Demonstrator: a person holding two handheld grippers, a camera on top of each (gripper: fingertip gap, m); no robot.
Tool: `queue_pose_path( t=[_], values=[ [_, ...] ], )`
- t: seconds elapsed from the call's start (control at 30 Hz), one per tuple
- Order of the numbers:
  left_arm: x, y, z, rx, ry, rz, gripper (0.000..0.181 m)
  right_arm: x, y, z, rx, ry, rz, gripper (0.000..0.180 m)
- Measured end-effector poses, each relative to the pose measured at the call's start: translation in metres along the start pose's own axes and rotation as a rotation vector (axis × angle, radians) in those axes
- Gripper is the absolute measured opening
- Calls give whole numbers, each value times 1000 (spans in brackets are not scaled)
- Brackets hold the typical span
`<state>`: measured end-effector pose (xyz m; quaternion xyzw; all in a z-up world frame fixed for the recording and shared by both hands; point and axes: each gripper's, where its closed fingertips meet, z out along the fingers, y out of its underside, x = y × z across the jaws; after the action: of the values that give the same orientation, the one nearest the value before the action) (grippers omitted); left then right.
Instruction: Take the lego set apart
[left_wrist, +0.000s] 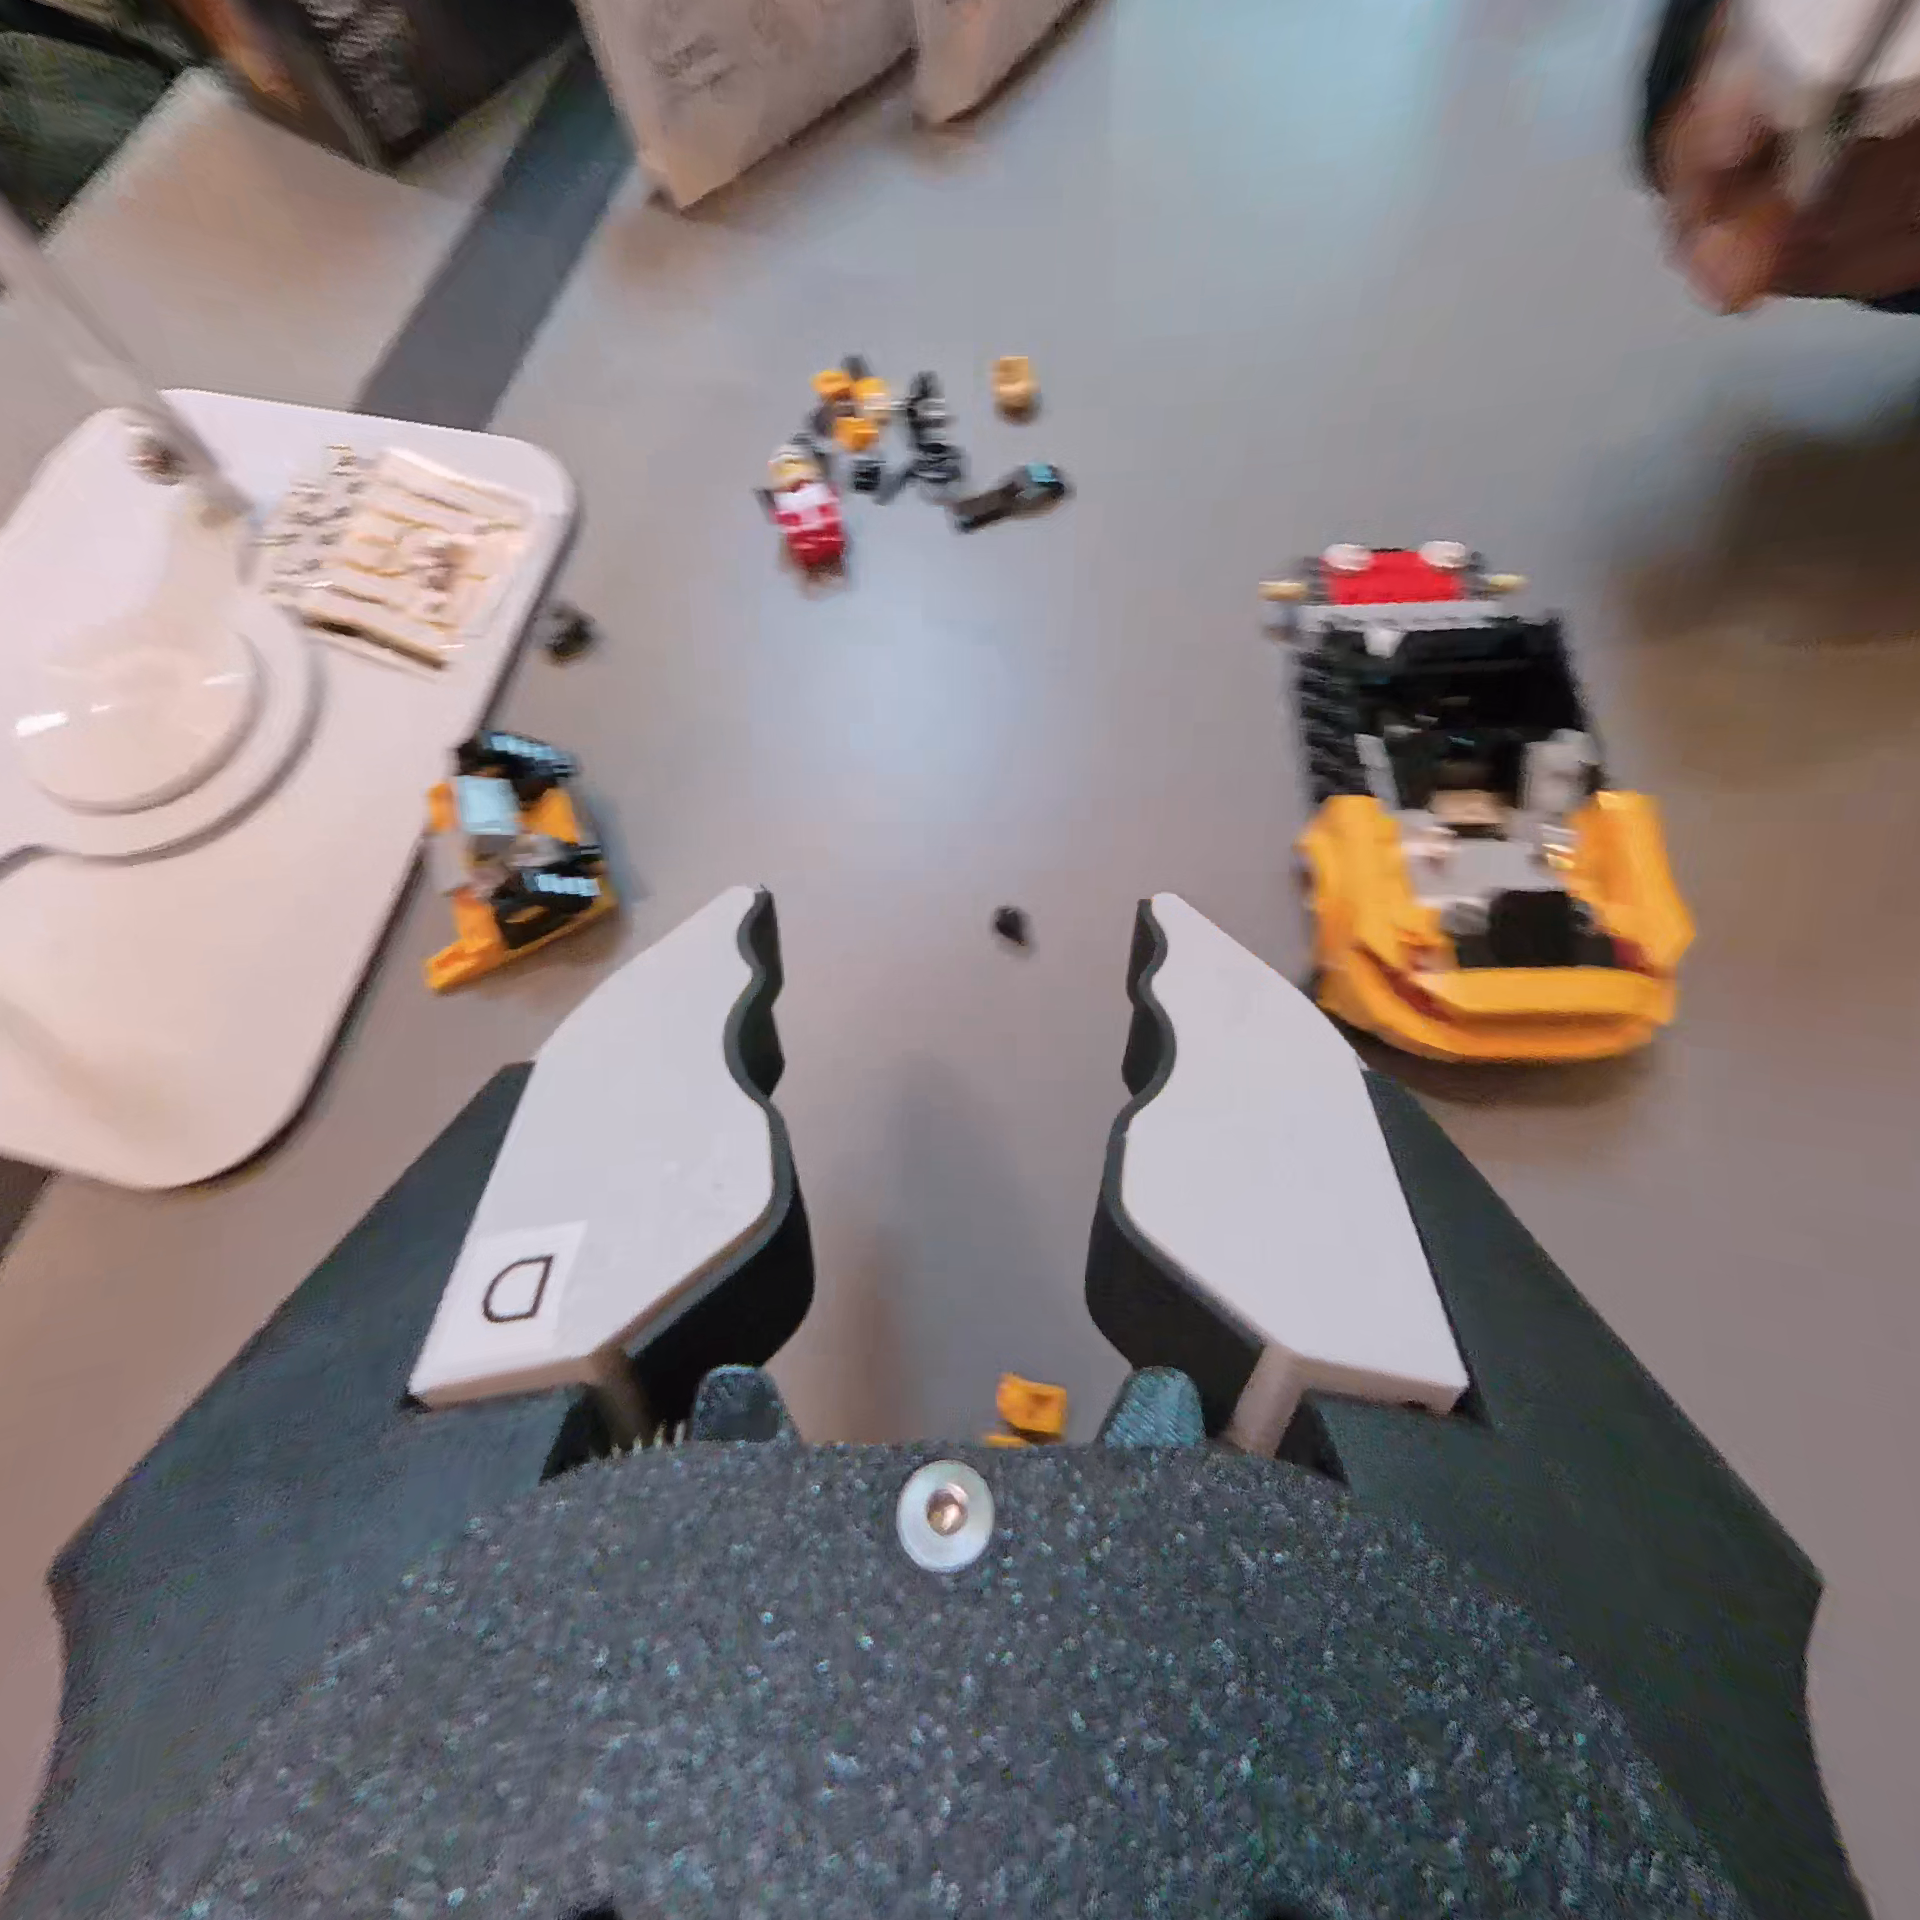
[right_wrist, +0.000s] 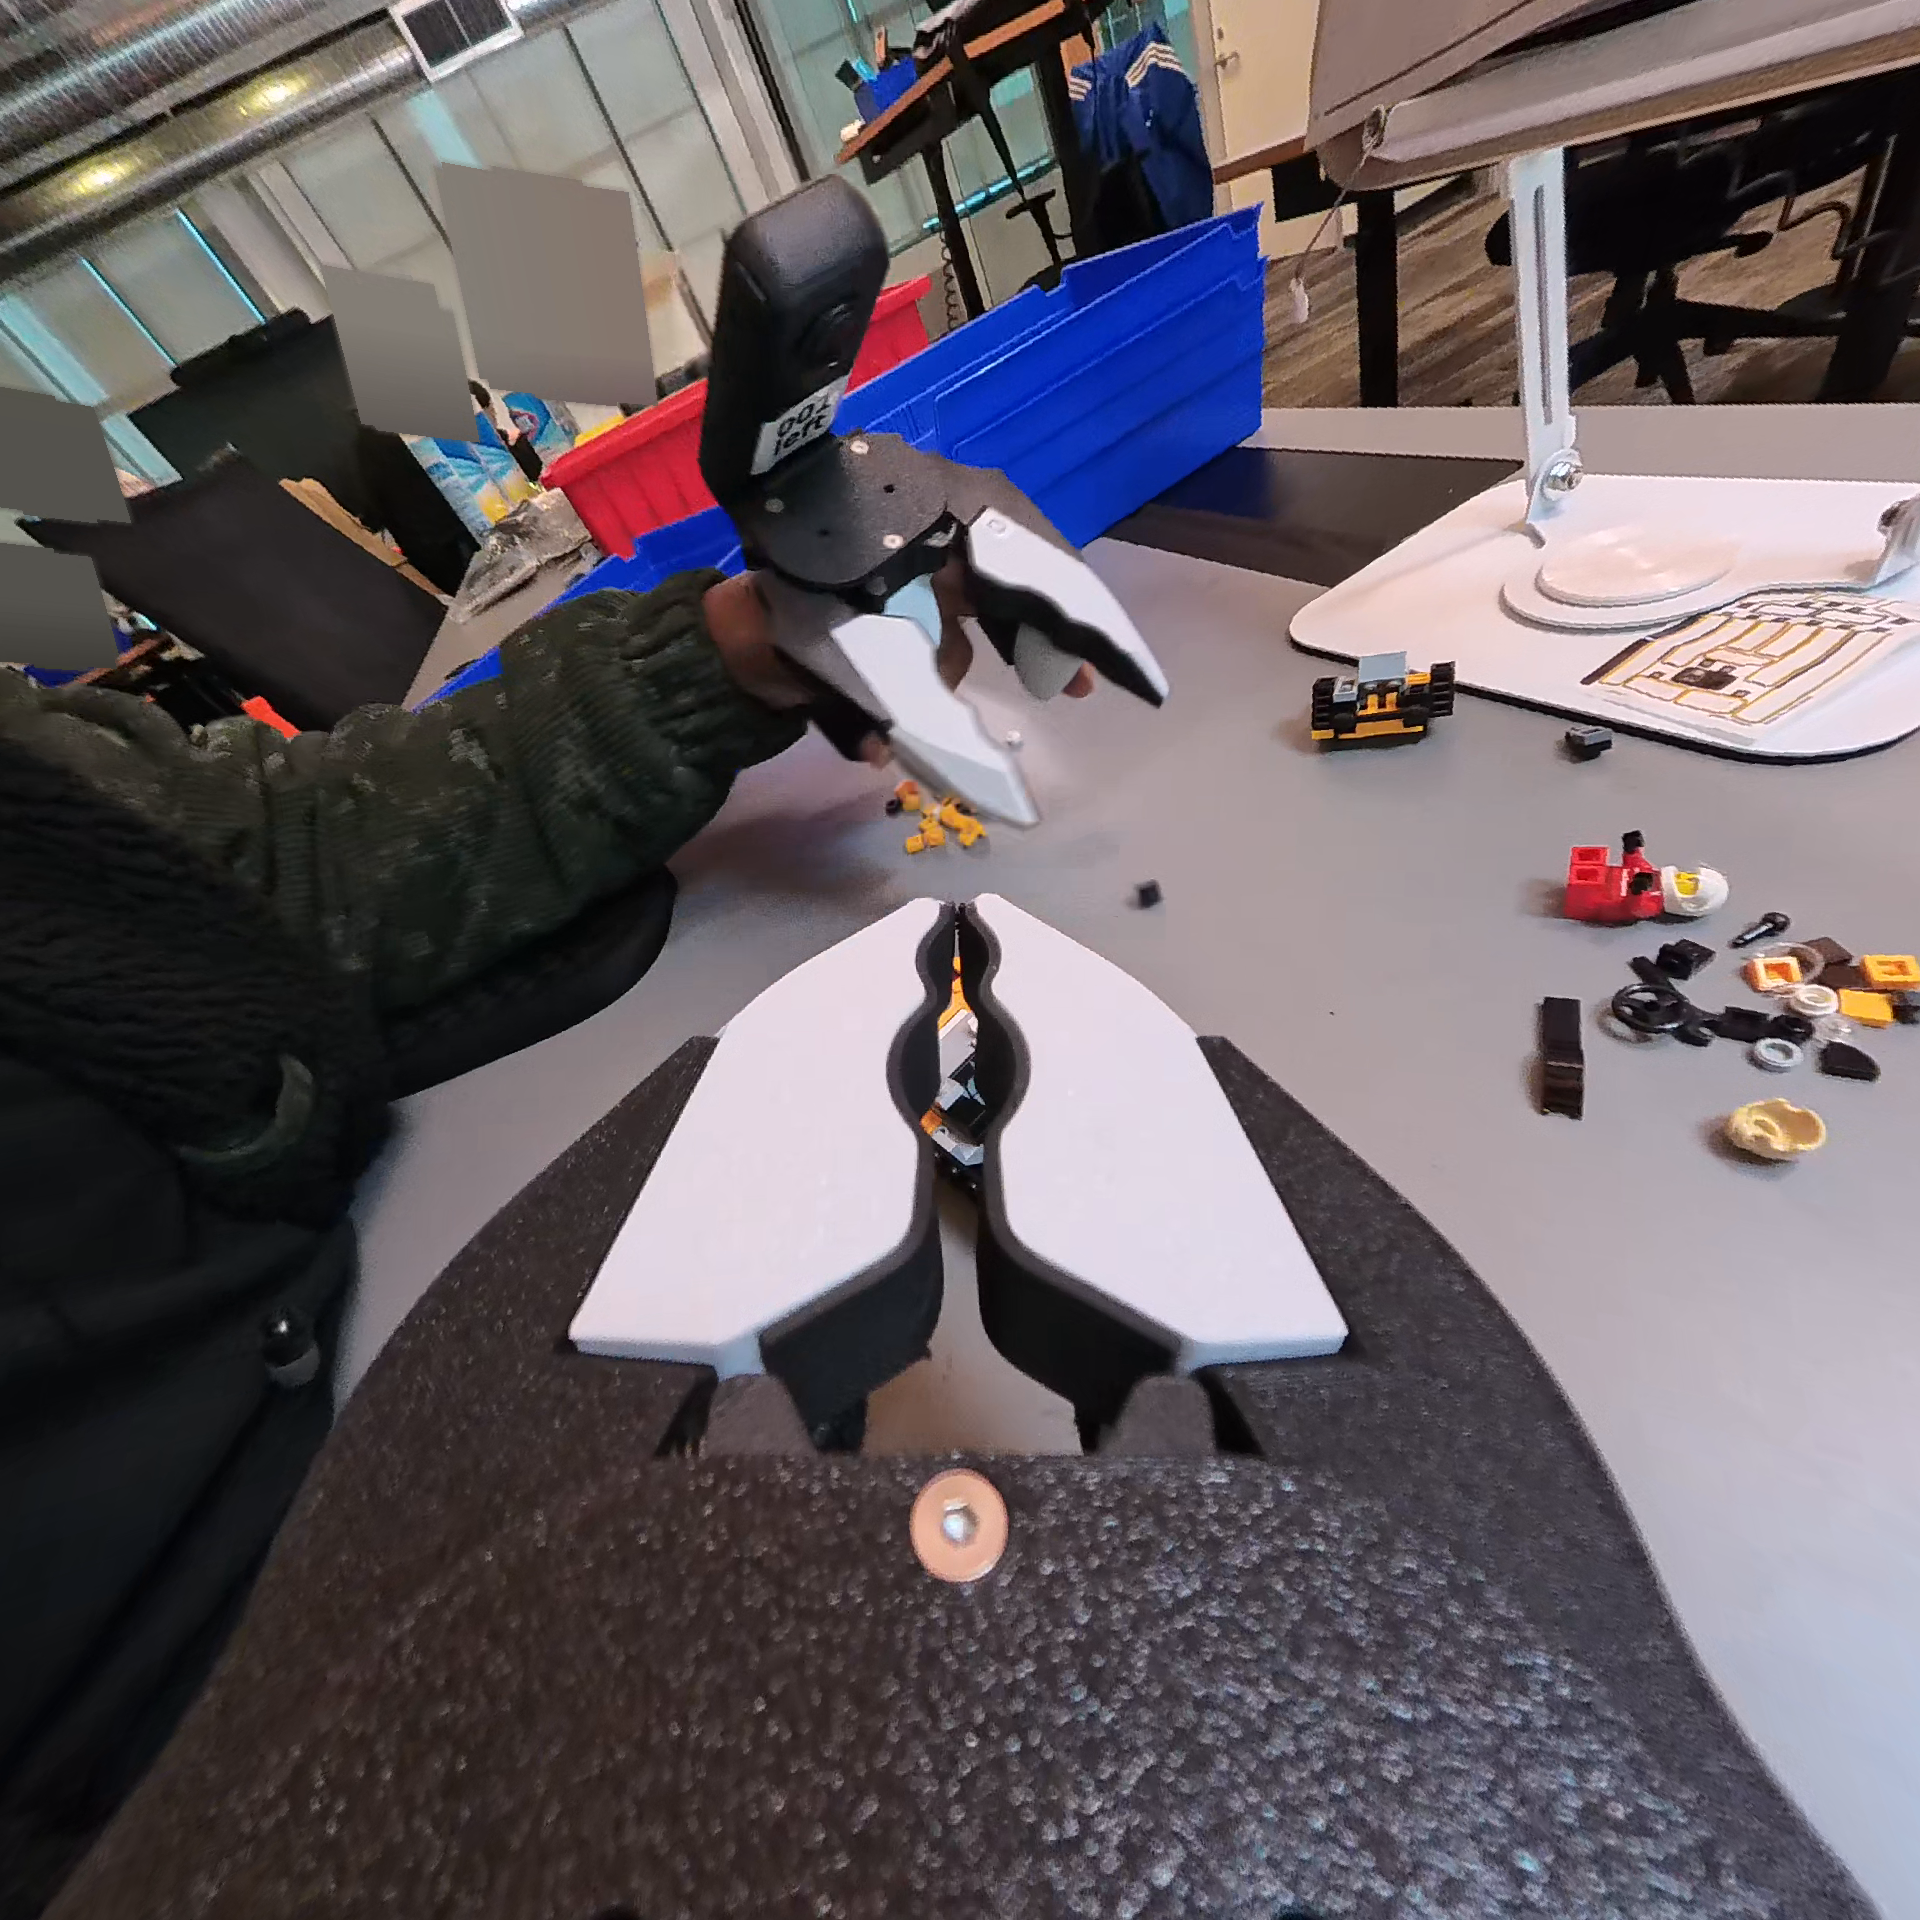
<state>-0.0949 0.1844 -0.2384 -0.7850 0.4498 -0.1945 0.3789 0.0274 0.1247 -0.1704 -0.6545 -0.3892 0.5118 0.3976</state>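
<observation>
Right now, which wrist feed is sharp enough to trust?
Left wrist view: motion-smeared throughout, the yellow car and loose parts soft. Right wrist view: crisp on the right tongs and table; only the left tongs blur slightly.

Your grey worktop (left_wrist: 1039, 260) carries the half-stripped yellow and black car body (left_wrist: 1475, 821) at the right. A smaller yellow and black chunk (left_wrist: 520, 852) lies just beside the white stand base (left_wrist: 187, 935), which bears a printed sheet (left_wrist: 400, 551). Farther off you have a red minifigure (left_wrist: 805, 509) next to a scatter of small black and orange parts (left_wrist: 894, 436). One tiny black piece (left_wrist: 1010, 925), perhaps a stud, lies alone mid-table. A little pile of yellow bits (right_wrist: 940, 821) lies near you, and blue bins (right_wrist: 1091, 384) stand along the far edge.
</observation>
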Motion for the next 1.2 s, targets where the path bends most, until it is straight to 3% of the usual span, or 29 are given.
queue_pose_path(
  t=[0.2,0.33,0.4,0.47,0.57,0.8,1.03,1.2],
  values=[
    [-80,-3,29,-73,-280,-87,63,1,4,2,-10,-8,19,0],
    [-101,17,53,-275,-347,-23,66,0,1,0,-3,1,0,0],
    [-103,17,55,-296,-340,-68,40,0,0,-1,-1,-1,2,0],
    [-102,15,52,-298,-321,-77,29,1,0,-2,2,-4,6,0],
    [-85,8,47,-207,-181,-234,29,2,-1,-4,5,-6,8,0],
    [-37,-43,9,241,315,-694,26,4,-1,-6,6,12,-14,0],
    [-13,-46,2,337,560,-896,26,1,2,-2,-8,19,-30,0],
    [4,-49,16,223,732,-956,26,2,6,2,-25,29,-31,0]
  ],
)
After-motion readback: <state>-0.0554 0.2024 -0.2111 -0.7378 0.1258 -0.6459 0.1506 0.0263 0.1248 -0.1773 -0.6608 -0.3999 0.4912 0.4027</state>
